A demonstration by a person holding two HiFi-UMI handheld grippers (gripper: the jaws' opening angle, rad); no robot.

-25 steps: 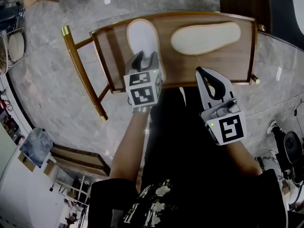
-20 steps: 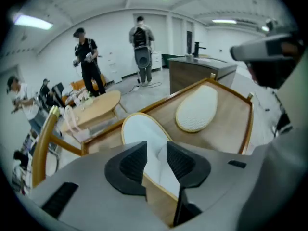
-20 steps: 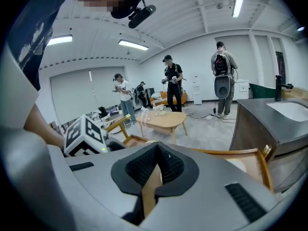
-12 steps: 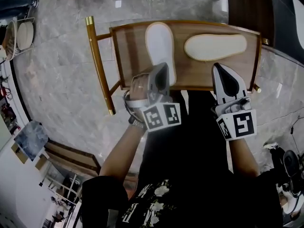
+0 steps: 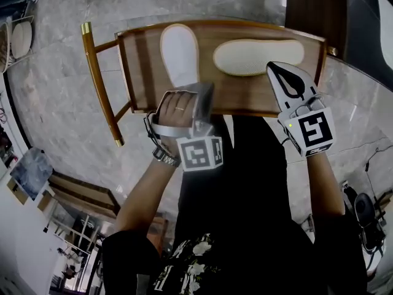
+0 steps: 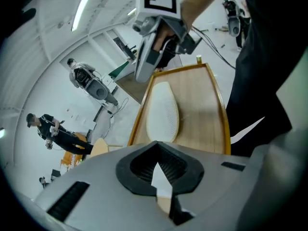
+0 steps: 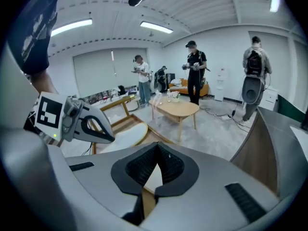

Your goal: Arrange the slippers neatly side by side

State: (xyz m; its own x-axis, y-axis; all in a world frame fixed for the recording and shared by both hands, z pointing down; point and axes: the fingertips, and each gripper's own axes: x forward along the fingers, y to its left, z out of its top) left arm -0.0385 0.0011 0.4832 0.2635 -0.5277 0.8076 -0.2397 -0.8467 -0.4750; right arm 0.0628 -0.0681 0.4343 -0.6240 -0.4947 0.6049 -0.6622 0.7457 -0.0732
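While both tongs are closed on nothing, the left gripper [image 5: 207, 91] hangs by the white slipper [image 5: 179, 53] and the right gripper [image 5: 276, 69] beside the cream slipper [image 5: 258, 56], which lies crosswise on the wooden tray [image 5: 142, 78] (its mate lies lengthwise). Pushing with shut jaws may jam it against the rim or skew both

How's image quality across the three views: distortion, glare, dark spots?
Head view: heavy fisheye, the wooden tray bows; dark clothing mid-frame loses detail. Left gripper view: washed-out white room, black vignette corners. Right gripper view: ceiling lights glare, walls curve.
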